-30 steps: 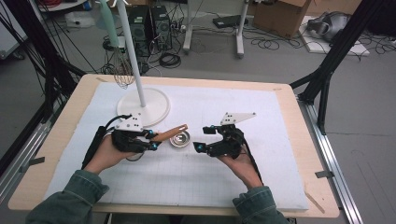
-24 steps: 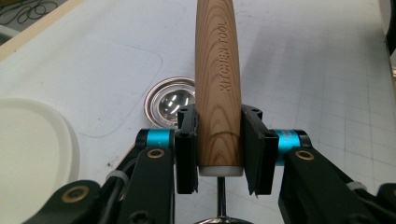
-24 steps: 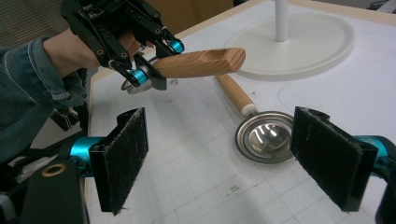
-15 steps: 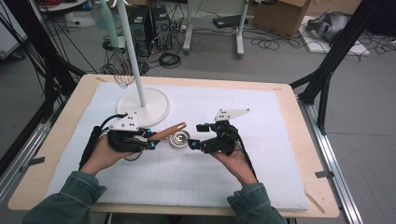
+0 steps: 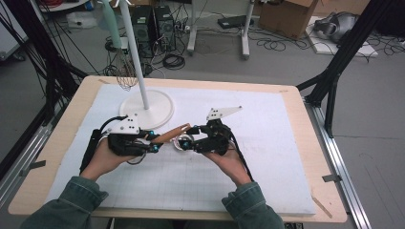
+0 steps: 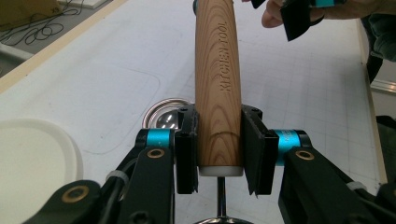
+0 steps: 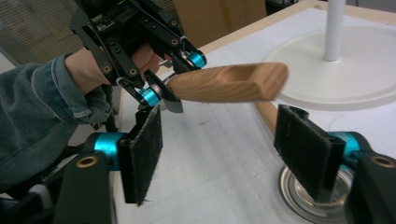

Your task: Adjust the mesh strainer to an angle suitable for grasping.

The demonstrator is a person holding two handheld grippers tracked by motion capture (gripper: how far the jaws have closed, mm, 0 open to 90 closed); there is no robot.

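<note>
So from my end, the left gripper [image 5: 152, 143] has its jaws clamped snug on the wooden handle [image 6: 217, 84] of some kitchen tool, pads flat against both sides near the butt end. You can read "KITCHEN TOOL" stamped down the grain in the left gripper view. The handle sticks out over the white mat [image 5: 267, 143], angled toward the right gripper [image 5: 191, 142], just in front of the white lamp base [image 5: 146, 109]. The right gripper's jaws have just been closing but are partly open, with the handle's free tip [image 7: 261, 80] sitting above and ahead of the gap, not touched by either pad [image 7: 144, 154] as far as I can see. Under both grippers there's a shiny round metal piece [image 7: 303, 200] lying on the mat; a thin metal rod runs out of the handle's butt end, but the frame cuts it off, so I can't say whether the two are joined. From above, the hands cover most of that spot too.
</note>
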